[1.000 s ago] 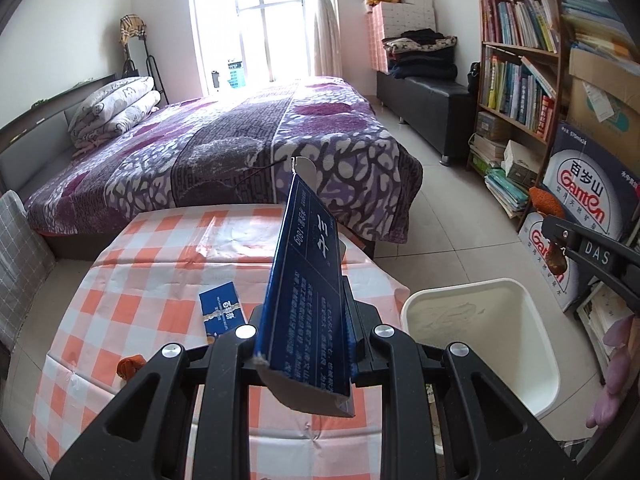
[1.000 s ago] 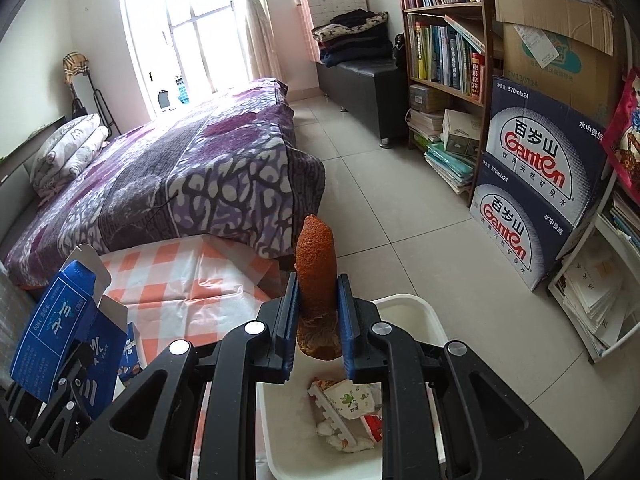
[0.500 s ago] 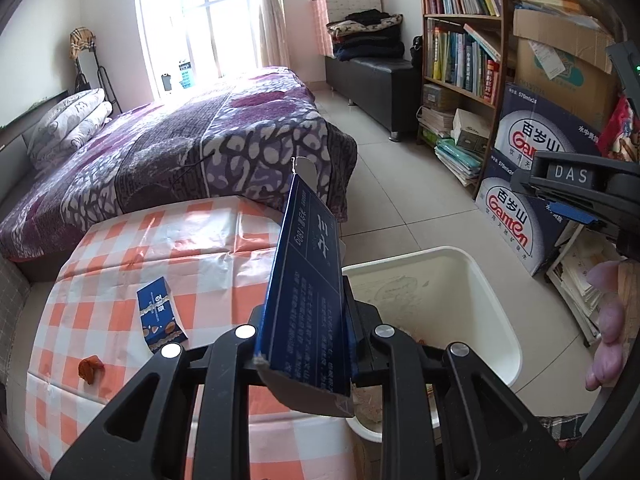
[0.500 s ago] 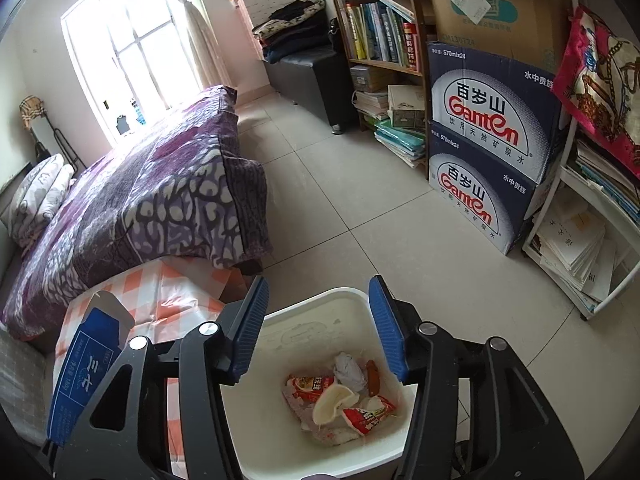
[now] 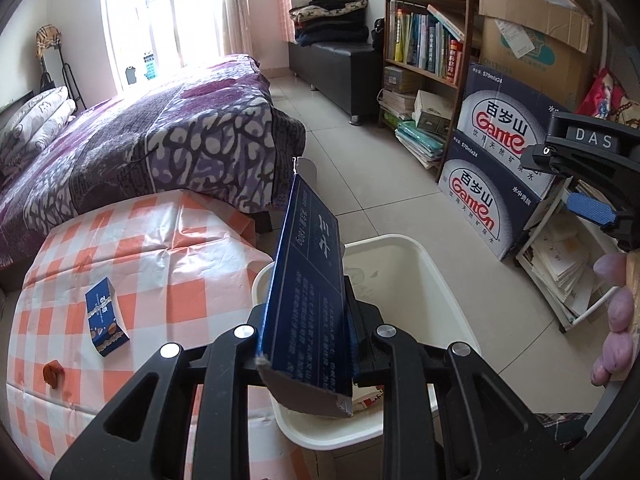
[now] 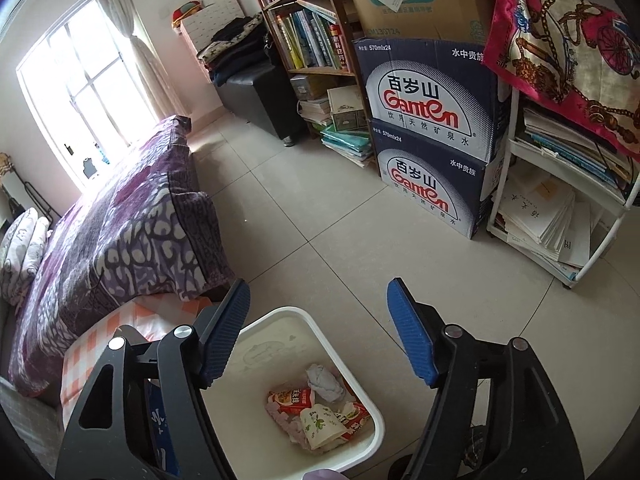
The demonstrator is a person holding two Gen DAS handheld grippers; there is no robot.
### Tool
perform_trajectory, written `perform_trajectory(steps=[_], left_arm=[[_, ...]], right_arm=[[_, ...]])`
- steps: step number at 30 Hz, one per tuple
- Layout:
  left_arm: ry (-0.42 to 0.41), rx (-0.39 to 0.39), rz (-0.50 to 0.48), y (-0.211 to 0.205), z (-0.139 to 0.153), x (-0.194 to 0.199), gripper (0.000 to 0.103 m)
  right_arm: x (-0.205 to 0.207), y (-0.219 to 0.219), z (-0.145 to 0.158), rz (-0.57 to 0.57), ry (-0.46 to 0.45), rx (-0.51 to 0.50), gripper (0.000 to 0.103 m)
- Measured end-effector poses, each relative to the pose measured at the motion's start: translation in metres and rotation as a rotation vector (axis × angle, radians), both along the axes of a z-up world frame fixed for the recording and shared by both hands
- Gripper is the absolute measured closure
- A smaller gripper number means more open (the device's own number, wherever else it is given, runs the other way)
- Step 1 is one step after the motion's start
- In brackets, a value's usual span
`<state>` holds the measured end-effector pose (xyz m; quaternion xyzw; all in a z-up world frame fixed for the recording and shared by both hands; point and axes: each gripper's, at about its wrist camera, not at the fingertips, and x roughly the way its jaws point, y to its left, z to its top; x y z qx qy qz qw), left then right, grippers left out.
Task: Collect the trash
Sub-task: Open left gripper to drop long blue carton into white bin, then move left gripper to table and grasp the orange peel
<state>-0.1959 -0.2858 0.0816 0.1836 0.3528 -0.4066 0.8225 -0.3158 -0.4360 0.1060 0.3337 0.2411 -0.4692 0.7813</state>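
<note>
My left gripper [image 5: 310,320] is shut on a flattened dark blue carton [image 5: 308,288] and holds it upright over the near rim of the white trash bin [image 5: 436,268]. My right gripper [image 6: 318,300] is open and empty above the same bin [image 6: 256,328], which holds wrappers and crumpled paper [image 6: 320,404]. A small blue box [image 5: 105,322] and an orange scrap [image 5: 53,373] lie on the checkered table [image 5: 160,264] to the left. The right gripper also shows at the right edge of the left wrist view [image 5: 580,176].
A bed with a purple blanket [image 5: 160,128] stands behind the table. Stacked water cartons [image 6: 432,140], a bookshelf [image 5: 424,40] and a white rack of papers [image 6: 560,216] line the right side. Tiled floor [image 6: 320,208] lies between them.
My right gripper opened and dropped the orange peel into the bin. My left gripper carried the blue carton rightward from over the table to over the bin.
</note>
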Motion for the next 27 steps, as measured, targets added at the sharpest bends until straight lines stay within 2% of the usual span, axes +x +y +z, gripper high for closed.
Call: perform_trajectory(steps=[4, 6, 8, 11, 19, 27], left_arm=[[0.045, -0.004, -0.025, -0.011, -0.004, 0.002, 0.072], [0.074, -0.01, -0.037, -0.014, -0.008, 0.003, 0.063], [0.082, -0.019, -0.04, -0.015, -0.01, 0.004, 0.041], [0.073, -0.028, -0.042, -0.014, -0.011, 0.004, 0.033], [0.049, -0.035, 0.007, -0.004, -0.01, 0.014, 0.022], [-0.007, 0.002, 0.089, 0.024, -0.016, 0.037, 0.017]], right_arm=[[-0.008, -0.002, 0.002, -0.04, 0.002, -0.016, 0.02], [-0.011, -0.002, 0.002, -0.054, 0.004, -0.024, 0.015], [-0.013, -0.003, 0.002, -0.067, 0.007, -0.026, 0.013], [-0.015, -0.006, 0.001, -0.081, 0.012, -0.023, 0.011], [-0.01, -0.002, -0.001, -0.09, 0.039, -0.041, 0.007], [0.016, 0.009, -0.009, -0.054, 0.106, -0.029, 0.007]])
